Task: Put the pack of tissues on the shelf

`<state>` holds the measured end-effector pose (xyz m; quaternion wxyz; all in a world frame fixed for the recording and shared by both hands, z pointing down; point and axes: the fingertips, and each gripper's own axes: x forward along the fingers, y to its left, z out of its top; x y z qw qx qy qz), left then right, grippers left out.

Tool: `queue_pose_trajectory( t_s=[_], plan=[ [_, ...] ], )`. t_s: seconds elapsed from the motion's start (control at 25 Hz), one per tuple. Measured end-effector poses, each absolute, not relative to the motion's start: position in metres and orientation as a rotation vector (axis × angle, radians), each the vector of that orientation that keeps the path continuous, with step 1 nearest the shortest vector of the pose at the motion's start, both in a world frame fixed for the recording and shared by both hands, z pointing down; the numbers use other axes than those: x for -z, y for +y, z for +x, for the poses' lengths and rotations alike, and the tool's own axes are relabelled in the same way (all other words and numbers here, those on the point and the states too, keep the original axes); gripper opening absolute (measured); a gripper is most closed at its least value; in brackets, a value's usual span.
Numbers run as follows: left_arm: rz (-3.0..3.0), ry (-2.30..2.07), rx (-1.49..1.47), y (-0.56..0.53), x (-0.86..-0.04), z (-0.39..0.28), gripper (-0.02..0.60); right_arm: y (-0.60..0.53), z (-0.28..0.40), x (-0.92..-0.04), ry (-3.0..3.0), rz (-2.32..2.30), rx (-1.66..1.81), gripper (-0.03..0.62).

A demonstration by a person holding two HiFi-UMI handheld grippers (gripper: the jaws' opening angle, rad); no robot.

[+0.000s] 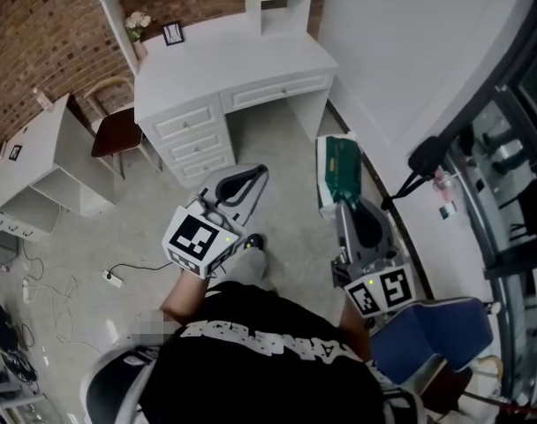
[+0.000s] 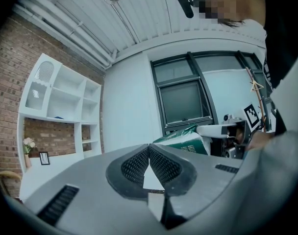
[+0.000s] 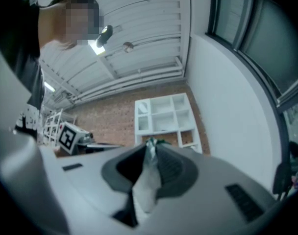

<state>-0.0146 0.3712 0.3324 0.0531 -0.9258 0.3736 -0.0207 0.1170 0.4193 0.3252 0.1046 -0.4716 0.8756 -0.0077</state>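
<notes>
The right gripper (image 1: 344, 203) has its jaws closed on the pack of tissues (image 1: 341, 168), a green and white pack held out in front of the person, up off the floor, just beside the white wall. In the right gripper view a fold of the pack's pale wrap is pinched between the jaws, which stand only slightly apart around it. The left gripper (image 1: 258, 173) is held level to the left of the pack, with its jaws pressed together and nothing between them; its own view shows the pack off to the right. Ahead stands a white desk, its surface (image 1: 224, 56) carrying a small vase of flowers (image 1: 138, 23) and a picture frame (image 1: 172, 32). The white shelf unit (image 2: 61, 102) rises above it against a brick wall, well apart from the pack
</notes>
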Motion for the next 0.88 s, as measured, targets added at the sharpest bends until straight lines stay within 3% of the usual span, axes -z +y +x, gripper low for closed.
queue_pose_trajectory(
  t_s=[0.88],
  plan=[
    [-2.948, 0.95, -0.017, 0.222, -0.353, 0.028, 0.035, 0.296, 0.137, -0.329, 2.56, -1.527, -0.078, 0.074]
  ],
)
